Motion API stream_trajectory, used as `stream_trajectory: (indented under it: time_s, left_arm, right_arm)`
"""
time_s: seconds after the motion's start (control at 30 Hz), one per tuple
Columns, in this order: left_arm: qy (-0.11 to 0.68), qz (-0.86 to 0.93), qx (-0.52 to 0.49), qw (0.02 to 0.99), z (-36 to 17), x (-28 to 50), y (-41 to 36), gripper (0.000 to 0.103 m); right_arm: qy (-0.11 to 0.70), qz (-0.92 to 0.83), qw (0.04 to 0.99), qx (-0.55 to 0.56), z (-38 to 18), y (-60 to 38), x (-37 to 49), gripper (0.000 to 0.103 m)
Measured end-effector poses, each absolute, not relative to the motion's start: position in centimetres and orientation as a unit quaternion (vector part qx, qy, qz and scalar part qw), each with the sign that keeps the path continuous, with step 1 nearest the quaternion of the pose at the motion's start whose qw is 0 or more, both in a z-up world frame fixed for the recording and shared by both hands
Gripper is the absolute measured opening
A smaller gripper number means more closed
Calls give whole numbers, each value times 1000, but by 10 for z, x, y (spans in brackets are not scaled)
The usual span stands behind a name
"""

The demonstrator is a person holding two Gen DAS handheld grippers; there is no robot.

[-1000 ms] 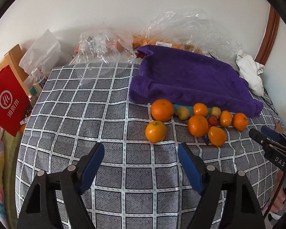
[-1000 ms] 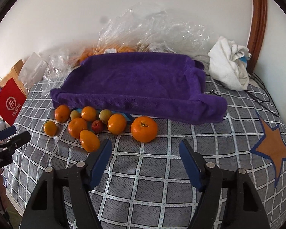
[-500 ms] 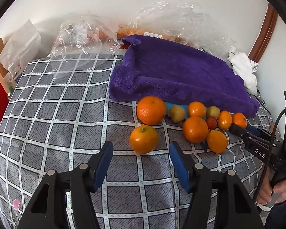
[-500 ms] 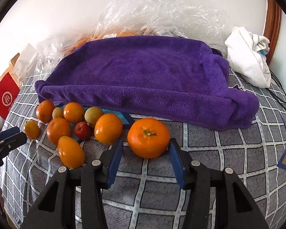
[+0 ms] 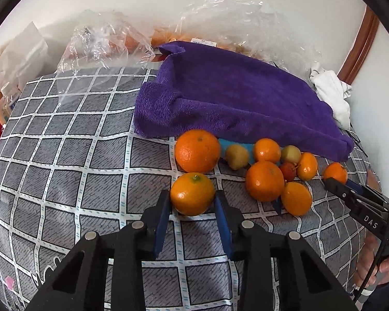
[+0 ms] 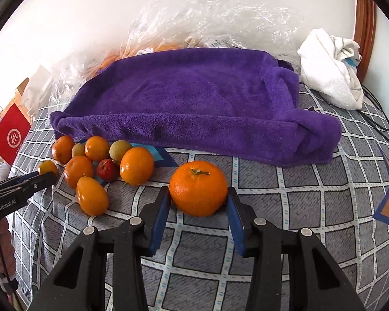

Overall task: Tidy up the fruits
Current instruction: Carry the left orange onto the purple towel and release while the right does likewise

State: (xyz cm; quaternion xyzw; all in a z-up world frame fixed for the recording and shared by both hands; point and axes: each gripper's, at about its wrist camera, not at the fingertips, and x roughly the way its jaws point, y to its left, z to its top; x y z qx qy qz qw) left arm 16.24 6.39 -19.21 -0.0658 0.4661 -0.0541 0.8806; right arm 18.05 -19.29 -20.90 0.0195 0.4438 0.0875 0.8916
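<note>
Several oranges and small fruits lie on a grey checked cloth in front of a purple towel (image 5: pixel 236 98) folded like a tray, also in the right wrist view (image 6: pixel 194 98). My left gripper (image 5: pixel 193 202) has its blue pads against both sides of a small orange (image 5: pixel 192 193) resting on the cloth. My right gripper (image 6: pixel 198 199) has its pads against both sides of a larger orange with a stem (image 6: pixel 198 188), at the right end of the fruit group. A big orange (image 5: pixel 197 150) sits just beyond the left one.
The fruit cluster (image 6: pixel 101 165) lies between the two grippers. Clear plastic bags (image 5: pixel 103 44) with more fruit sit behind the towel. A white cloth (image 6: pixel 332 70) lies at the right, a red paper bag (image 6: pixel 10 134) at the left edge. The wall is close behind.
Both grippers moved forward and down to the fruit and narrowed. The left now closes around the small orange, the right around the stemmed orange.
</note>
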Motion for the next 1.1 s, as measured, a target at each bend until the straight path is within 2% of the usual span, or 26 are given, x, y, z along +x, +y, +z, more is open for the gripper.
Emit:
stream_trajectory:
  time_s: [0.57,0.93,1.1]
  left_arm:
    - [423,-69,-68,901,-141,155,61,33]
    - [391,-68,-54,916,-97,180,47,33]
    - [388,-73,-45,918,-99,196,42,33]
  right_arm:
    - [421,77,904,29,-167,-203,168,43]
    - [379,75,922,35,-117,-215,183,41]
    - [371,91,924,30,-109,-213,197,41]
